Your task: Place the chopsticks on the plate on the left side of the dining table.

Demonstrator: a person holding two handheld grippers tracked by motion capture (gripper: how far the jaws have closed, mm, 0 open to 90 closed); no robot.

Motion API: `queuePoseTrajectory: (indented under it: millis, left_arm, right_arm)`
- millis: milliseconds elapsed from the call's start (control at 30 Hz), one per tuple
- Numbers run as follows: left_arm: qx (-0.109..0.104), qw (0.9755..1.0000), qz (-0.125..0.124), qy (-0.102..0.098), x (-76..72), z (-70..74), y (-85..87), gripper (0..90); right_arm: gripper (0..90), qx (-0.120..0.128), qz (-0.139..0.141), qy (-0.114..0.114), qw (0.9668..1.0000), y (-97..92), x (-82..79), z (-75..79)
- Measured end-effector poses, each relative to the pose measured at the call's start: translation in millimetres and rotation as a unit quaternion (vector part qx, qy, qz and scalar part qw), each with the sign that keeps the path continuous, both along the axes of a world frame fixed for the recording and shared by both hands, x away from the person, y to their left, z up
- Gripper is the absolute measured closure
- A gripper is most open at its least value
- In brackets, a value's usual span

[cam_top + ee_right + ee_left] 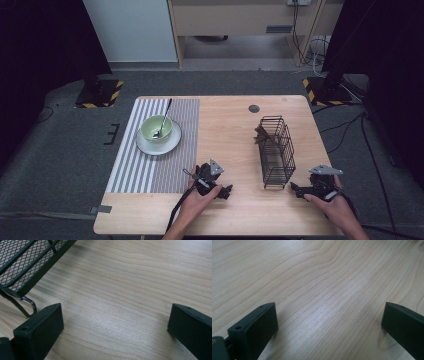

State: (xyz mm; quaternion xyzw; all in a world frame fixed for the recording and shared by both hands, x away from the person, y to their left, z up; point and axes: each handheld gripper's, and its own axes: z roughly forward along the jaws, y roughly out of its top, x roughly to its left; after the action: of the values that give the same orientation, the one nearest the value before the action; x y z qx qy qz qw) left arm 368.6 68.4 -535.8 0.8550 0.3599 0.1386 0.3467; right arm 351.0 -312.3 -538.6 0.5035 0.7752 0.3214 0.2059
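Both grippers matte black. Left gripper (226, 191) and right gripper (296, 189) each carry a grey three-cornered plate and a black trailing cable. Fingers (254, 328) are flat rectangular blocks with small screw holes. Forearms bare, no sleeves.

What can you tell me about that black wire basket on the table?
The black wire basket is a long, narrow rack of thin metal bars with fine mesh and small curled wire feet. It stands on the bare wooden table, right of the striped mat. Something brown lies at its far end. Neither gripper touches it.
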Motion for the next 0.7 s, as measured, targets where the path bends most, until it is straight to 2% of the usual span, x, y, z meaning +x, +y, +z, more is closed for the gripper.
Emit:
queuePoseTrajectory:
  millis: [100,167,200,300,367,500,567,633,700]
  left_arm:
    - [-0.001,1.0,-0.002,0.002,-1.8,1.0,2.3,2.1]
    - [-0.01,0.9999,-0.007,0.005,-3.2,1.8,3.2,2.3]
    - [-0.01,0.9998,-0.019,0.005,-4.0,2.5,3.2,2.6]
    - [-0.013,0.9996,-0.022,0.011,-4.1,3.1,4.5,3.2]
    - [-0.026,0.9993,-0.024,0.014,-3.9,4.9,6.2,3.2]
    - [-0.028,0.9989,-0.037,0.007,-2.8,16.3,6.9,4.0]
    - [-0.049,0.9979,-0.039,0.016,-0.3,27.4,9.3,4.4]
    - [-0.047,0.9979,-0.042,0.015,1.0,30.8,9.7,4.6]
    - [-0.031,0.9984,-0.046,0.007,5.7,37.8,10.6,5.4]
  right_arm:
    - [0.4,-0.001,0.001,0.0,1.0,-0.3,-1.2,0.1]
    - [0.3,-0.001,0.001,0.0,1.0,-0.3,-1.4,0.1]
    - [0.3,-0.001,0.002,0.0,1.0,-0.4,-1.2,0.1]
    - [0.4,0.0,0.003,0.001,1.0,-0.5,-1.1,0.1]
    - [0.3,-0.001,0.004,0.001,1.0,-0.5,-1.1,0.1]
    - [0.4,-0.001,0.004,0.001,1.0,-0.5,-1.1,0.1]
    - [0.3,-0.001,0.005,0.002,1.0,-0.6,-1.1,0.2]
    - [0.3,0.0,0.005,0.001,1.0,-0.6,-1.0,0.2]
    - [0.3,0.0,0.004,0.001,1.0,-0.6,-1.0,0.2]
